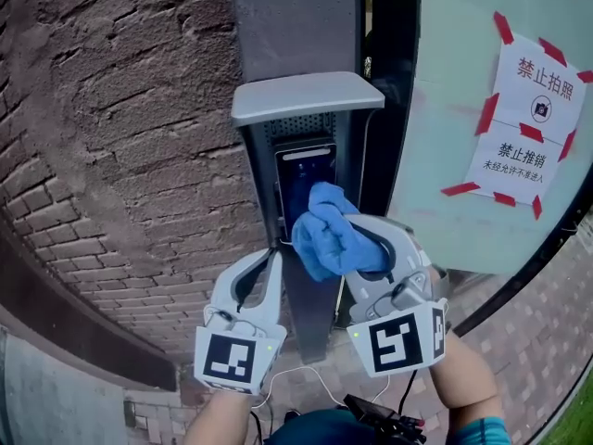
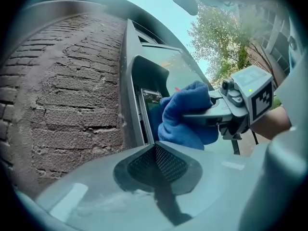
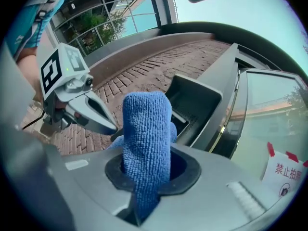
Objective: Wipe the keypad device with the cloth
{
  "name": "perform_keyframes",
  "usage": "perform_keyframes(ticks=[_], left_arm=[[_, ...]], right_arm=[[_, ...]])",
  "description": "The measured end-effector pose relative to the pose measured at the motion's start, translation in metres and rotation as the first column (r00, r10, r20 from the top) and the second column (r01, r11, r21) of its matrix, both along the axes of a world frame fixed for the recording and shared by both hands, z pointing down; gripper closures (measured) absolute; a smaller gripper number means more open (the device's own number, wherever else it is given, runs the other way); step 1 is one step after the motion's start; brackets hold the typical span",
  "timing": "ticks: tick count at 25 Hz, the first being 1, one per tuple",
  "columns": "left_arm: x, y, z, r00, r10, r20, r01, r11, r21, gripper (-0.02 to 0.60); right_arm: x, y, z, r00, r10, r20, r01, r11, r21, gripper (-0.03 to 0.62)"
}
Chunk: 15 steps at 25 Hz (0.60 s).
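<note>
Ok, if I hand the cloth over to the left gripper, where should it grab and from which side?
Probably the bunched lobe of the cloth that bulges out past the right gripper, coming from the left and below, where the left gripper sits. That fold looks thick and stands clear of the right gripper's jaws. The left gripper is shut, so open it first.

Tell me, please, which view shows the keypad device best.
The head view: the keypad device faces it, partly behind the cloth. The left gripper view sees it edge-on; the right gripper view, mostly its housing.
</note>
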<state>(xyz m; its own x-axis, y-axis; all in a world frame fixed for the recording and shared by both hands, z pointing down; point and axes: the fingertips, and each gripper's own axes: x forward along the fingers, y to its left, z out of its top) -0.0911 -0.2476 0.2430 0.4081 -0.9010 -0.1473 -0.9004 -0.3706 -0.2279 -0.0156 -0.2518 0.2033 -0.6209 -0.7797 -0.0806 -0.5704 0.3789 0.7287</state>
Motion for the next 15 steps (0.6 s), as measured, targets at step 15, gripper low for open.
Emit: perform_keyframes(ticks=[15], left_arm=[[-0.008, 0.009, -0.027, 1.000, -0.024, 0.002, 0.023, 0.998, 0.067, 0.592]], right_arm=[[-0.032, -0.002, -0.014, 0.999, -0.036, -0.036, 0.038, 0.998, 0.058, 0.546]])
